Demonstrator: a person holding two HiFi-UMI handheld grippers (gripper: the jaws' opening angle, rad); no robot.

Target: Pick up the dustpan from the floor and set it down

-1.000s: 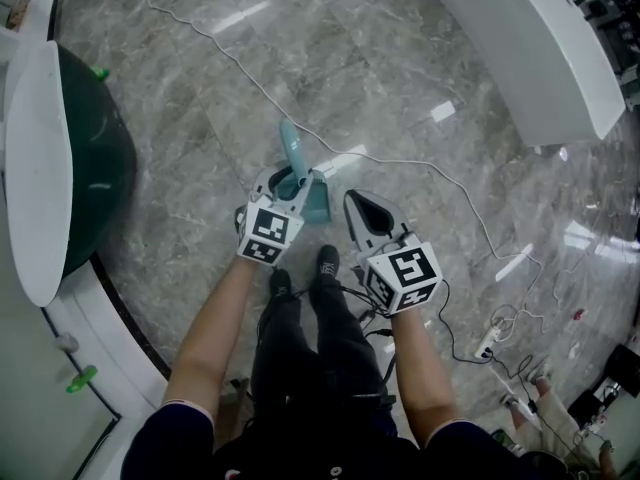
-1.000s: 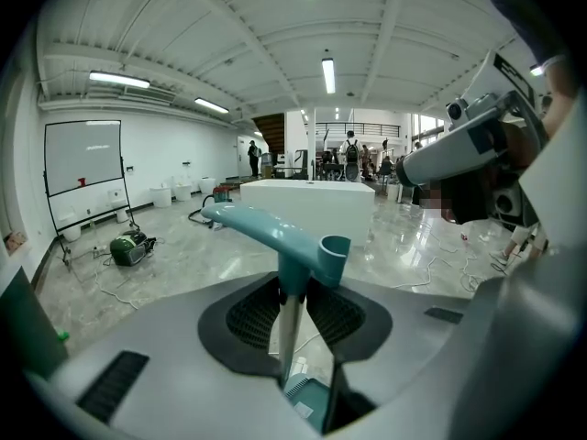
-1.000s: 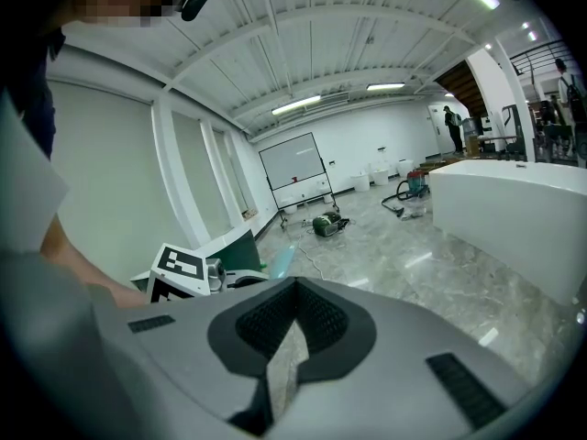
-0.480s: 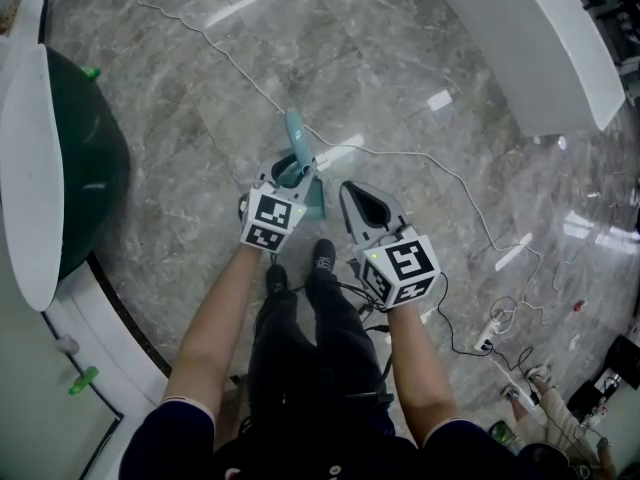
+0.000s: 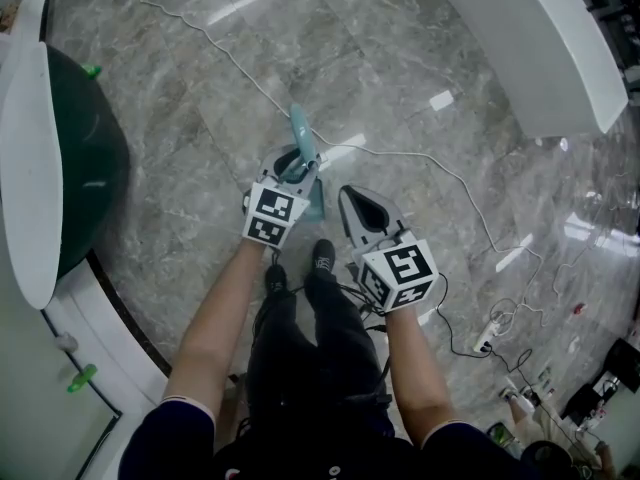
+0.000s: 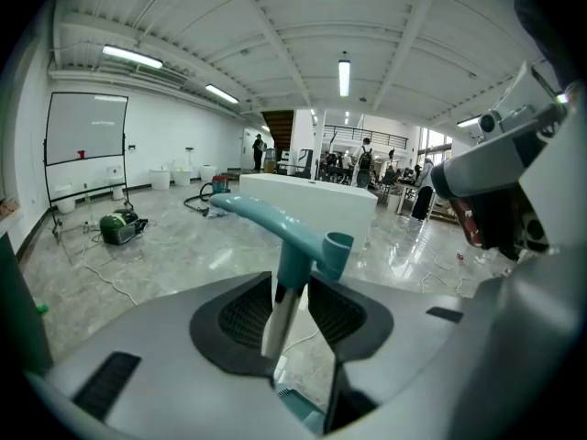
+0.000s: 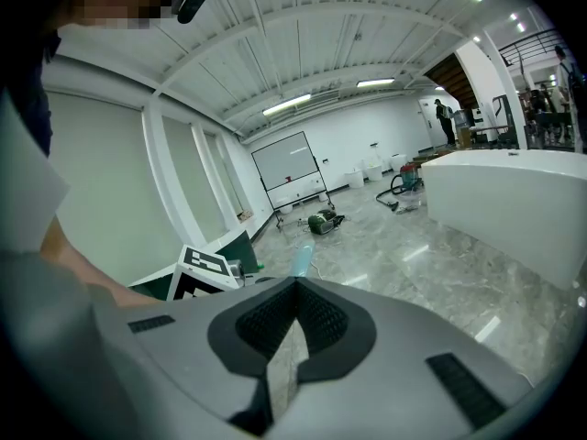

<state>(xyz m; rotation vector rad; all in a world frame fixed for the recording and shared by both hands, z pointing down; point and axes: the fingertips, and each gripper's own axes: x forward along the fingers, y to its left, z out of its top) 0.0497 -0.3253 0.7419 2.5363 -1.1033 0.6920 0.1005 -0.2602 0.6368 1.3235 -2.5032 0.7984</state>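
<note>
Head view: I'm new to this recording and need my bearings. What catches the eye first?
The teal long-handled plastic dustpan stands out at centre against the grey marble floor, its shaft clamped in the left gripper. Just right of it, the right gripper hangs shut and empty.

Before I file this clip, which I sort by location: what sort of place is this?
Probably a large open workshop or lab hall: a polished grey marble floor, a long white counter, a whiteboard on a stand, and cables trailing across the floor.
</note>
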